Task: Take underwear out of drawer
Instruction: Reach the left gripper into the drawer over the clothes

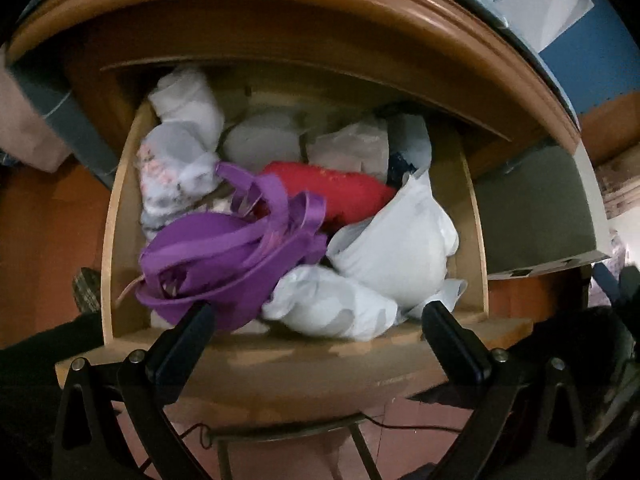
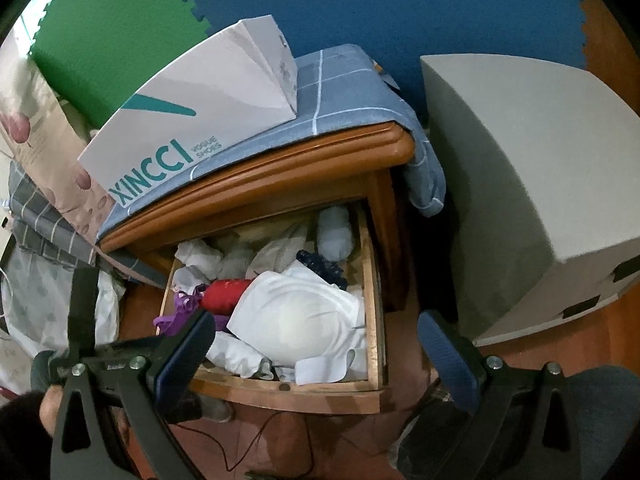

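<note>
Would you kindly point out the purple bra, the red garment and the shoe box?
purple bra [image 1: 208, 240], left wrist view, on its cup.
red garment [image 1: 340, 192], left wrist view, on its middle.
shoe box [image 2: 192, 120], right wrist view, on its lid.

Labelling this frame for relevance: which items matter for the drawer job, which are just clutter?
Belongs to the job:
- open drawer
- purple underwear at the drawer's front
- red garment
- white garments
- left gripper, fingers spread
- right gripper, fingers spread

Just lying about:
- shoe box on the nightstand
- blue checked cloth
- grey box
- cable on the floor
</note>
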`<state>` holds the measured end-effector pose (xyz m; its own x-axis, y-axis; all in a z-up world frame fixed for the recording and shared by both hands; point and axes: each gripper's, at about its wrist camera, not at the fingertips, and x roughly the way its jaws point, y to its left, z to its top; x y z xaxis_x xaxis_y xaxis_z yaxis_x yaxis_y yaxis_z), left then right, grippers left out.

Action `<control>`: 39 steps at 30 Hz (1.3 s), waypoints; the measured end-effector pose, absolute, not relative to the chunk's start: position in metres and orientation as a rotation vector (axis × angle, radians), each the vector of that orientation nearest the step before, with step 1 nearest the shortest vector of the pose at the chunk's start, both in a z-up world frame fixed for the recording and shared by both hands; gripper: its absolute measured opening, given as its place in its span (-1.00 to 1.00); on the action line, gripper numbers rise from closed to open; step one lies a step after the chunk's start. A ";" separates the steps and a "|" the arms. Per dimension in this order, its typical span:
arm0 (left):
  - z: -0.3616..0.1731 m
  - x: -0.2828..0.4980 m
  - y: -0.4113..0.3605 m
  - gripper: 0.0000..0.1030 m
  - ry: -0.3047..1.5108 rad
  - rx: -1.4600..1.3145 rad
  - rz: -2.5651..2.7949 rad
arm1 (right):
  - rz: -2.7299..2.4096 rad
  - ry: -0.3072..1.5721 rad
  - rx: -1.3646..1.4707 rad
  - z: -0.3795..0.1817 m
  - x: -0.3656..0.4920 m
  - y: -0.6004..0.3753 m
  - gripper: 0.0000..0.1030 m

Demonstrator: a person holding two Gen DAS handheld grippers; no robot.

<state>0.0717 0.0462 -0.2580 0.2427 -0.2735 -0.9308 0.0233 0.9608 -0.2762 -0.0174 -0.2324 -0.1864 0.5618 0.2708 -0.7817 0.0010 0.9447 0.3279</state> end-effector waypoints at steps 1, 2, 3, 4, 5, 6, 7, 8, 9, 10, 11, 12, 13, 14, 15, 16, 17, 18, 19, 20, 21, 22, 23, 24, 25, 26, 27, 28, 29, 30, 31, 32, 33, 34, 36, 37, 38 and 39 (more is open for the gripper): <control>-0.258 0.075 0.046 0.99 1.306 -0.213 -0.189 | 0.166 0.968 0.305 -0.187 -0.017 -0.232 1.00; -0.258 0.077 0.044 0.99 1.291 -0.191 -0.180 | 0.169 0.972 0.304 -0.188 -0.017 -0.231 1.00; -0.257 0.080 0.045 0.99 1.284 -0.142 -0.181 | 0.170 0.978 0.306 -0.190 -0.016 -0.231 1.00; -0.256 0.079 0.042 0.99 1.275 -0.096 -0.185 | 0.170 0.981 0.310 -0.191 -0.016 -0.232 1.00; -0.255 0.081 0.040 0.99 1.259 -0.037 -0.200 | 0.169 0.985 0.317 -0.193 -0.016 -0.233 1.00; -0.253 0.083 0.039 0.99 1.249 0.018 -0.225 | 0.170 0.987 0.323 -0.194 -0.015 -0.234 1.00; -0.251 0.084 0.038 0.98 1.246 0.060 -0.246 | 0.172 0.988 0.327 -0.194 -0.014 -0.234 1.00; -0.247 0.085 0.038 0.97 1.235 0.106 -0.262 | 0.175 0.990 0.331 -0.195 -0.014 -0.234 1.00; -0.242 0.086 0.040 0.97 1.219 0.130 -0.285 | 0.178 0.993 0.331 -0.196 -0.013 -0.233 1.00; -0.238 0.086 0.041 0.97 1.205 0.146 -0.314 | 0.180 0.996 0.327 -0.196 -0.013 -0.232 1.00; -0.235 0.081 0.048 0.97 1.198 0.169 -0.345 | 0.182 0.998 0.320 -0.197 -0.013 -0.230 1.00; -0.235 0.080 0.047 0.97 1.201 0.201 -0.373 | 0.182 0.999 0.313 -0.197 -0.013 -0.228 1.00; -0.236 0.080 0.044 0.97 1.212 0.252 -0.406 | 0.184 1.003 0.302 -0.198 -0.012 -0.227 1.00; -0.238 0.079 0.041 0.97 1.210 0.320 -0.433 | 0.186 1.008 0.292 -0.199 -0.012 -0.224 1.00; -0.240 0.077 0.038 0.97 1.196 0.384 -0.452 | 0.189 1.015 0.283 -0.200 -0.011 -0.222 1.00; -0.242 0.076 0.036 0.97 1.182 0.444 -0.466 | 0.193 1.020 0.276 -0.201 -0.011 -0.220 1.00; -0.242 0.071 0.037 0.97 1.170 0.488 -0.471 | 0.196 1.022 0.269 -0.201 -0.011 -0.218 1.00; -0.243 0.070 0.037 0.97 1.167 0.498 -0.469 | 0.198 1.022 0.262 -0.201 -0.010 -0.217 1.00; -0.242 0.072 0.035 0.97 1.176 0.474 -0.469 | 0.200 1.023 0.252 -0.201 -0.010 -0.215 1.00; -0.241 0.072 0.035 0.97 1.181 0.440 -0.476 | 0.200 1.026 0.247 -0.202 -0.010 -0.214 1.00; -0.239 0.072 0.033 0.98 1.182 0.401 -0.469 | 0.200 1.032 0.244 -0.203 -0.010 -0.213 1.00; -0.238 0.072 0.031 0.98 1.180 0.360 -0.438 | 0.201 1.041 0.243 -0.205 -0.009 -0.213 1.00; -0.238 0.071 0.029 0.98 1.183 0.336 -0.422 | 0.201 1.047 0.241 -0.206 -0.009 -0.212 1.00; -0.241 0.070 0.026 0.98 1.188 0.320 -0.410 | 0.200 1.051 0.238 -0.207 -0.008 -0.211 1.00; -0.243 0.070 0.025 0.98 1.191 0.324 -0.402 | 0.202 1.053 0.233 -0.208 -0.008 -0.210 1.00; -0.248 0.069 0.023 0.97 1.195 0.338 -0.392 | 0.205 1.054 0.226 -0.208 -0.009 -0.209 1.00; -0.252 0.068 0.023 0.97 1.200 0.344 -0.396 | 0.208 1.055 0.220 -0.208 -0.009 -0.208 1.00; -0.254 0.067 0.024 0.97 1.204 0.340 -0.401 | 0.210 1.055 0.213 -0.208 -0.009 -0.207 1.00; -0.256 0.067 0.028 0.97 1.209 0.330 -0.402 | 0.212 1.056 0.210 -0.208 -0.010 -0.207 1.00; -0.258 0.067 0.030 0.97 1.213 0.326 -0.404 | 0.212 1.056 0.208 -0.208 -0.010 -0.207 1.00; -0.262 0.069 0.034 0.98 1.216 0.333 -0.403 | 0.212 1.056 0.210 -0.207 -0.009 -0.207 1.00; -0.265 0.071 0.037 0.97 1.220 0.346 -0.399 | 0.213 1.057 0.213 -0.208 -0.009 -0.207 1.00; -0.270 0.075 0.040 0.98 1.234 0.358 -0.399 | 0.215 1.059 0.216 -0.208 -0.008 -0.207 1.00; -0.279 0.081 0.045 0.98 1.280 0.365 -0.410 | 0.220 1.061 0.219 -0.209 -0.008 -0.206 1.00; -0.296 0.090 0.051 0.97 1.367 0.361 -0.422 | 0.223 1.063 0.215 -0.209 -0.007 -0.205 1.00; -0.305 0.093 0.052 1.00 1.408 0.359 -0.426 | 0.224 1.066 0.209 -0.209 -0.007 -0.204 1.00; -0.312 0.095 0.055 1.00 1.448 0.318 -0.452 | 0.224 1.070 0.204 -0.210 -0.007 -0.203 1.00; -0.315 0.097 0.058 1.00 1.457 0.281 -0.458 | 0.225 1.074 0.199 -0.210 -0.007 -0.202 1.00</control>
<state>0.0973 0.0577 -0.3146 0.0503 -0.1284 -0.9904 0.4619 0.8823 -0.0910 -0.0066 -0.2016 -0.2101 0.4579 0.2770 -0.8448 -0.0846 0.9595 0.2687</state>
